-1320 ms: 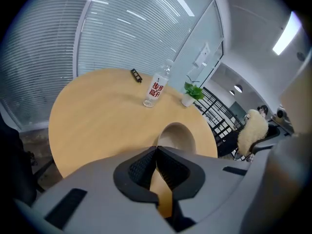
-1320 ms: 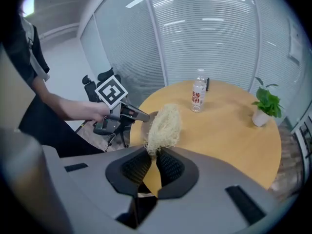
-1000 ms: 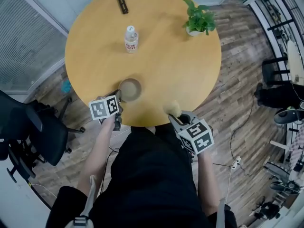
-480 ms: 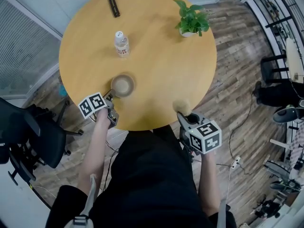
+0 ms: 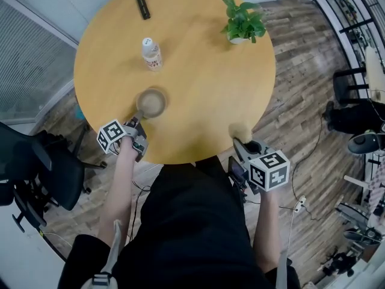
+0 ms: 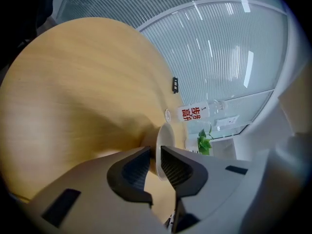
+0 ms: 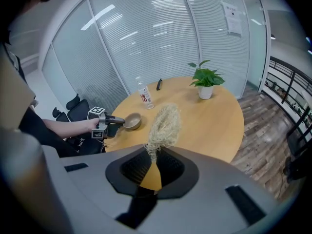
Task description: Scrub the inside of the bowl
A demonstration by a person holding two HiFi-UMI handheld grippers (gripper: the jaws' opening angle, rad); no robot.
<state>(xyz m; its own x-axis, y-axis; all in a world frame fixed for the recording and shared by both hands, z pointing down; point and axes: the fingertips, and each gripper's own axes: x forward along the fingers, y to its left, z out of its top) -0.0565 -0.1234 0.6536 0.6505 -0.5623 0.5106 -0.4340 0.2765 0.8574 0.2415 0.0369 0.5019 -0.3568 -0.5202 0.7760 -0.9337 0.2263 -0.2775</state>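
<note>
A person seated at a round wooden bench (image 5: 198, 83) works two hand-held tools. The left claw (image 5: 138, 120) straddles the near rim of a small brown bowl (image 5: 150, 103). Its jaws have just been opening, and the thin rim stands between them with a sliver of gap on one side, no longer pinched. The bowl sits upright on the bench's near-left part, directly ahead of that claw.

The right claw (image 5: 239, 142) is clamped on the lower end of a straw-coloured fibre scrubber (image 5: 240, 131), whose tuft stands up beyond the jaw tips. It hangs over the bench's near edge, well apart from the bowl and to its right.

Farther back on the bench stand a clear bottle (image 5: 151, 53) with a red-lettered label, just beyond the bowl, and a potted plant (image 5: 243, 21) at the far right. A slim black object (image 5: 142, 2) lies near the far edge.
</note>
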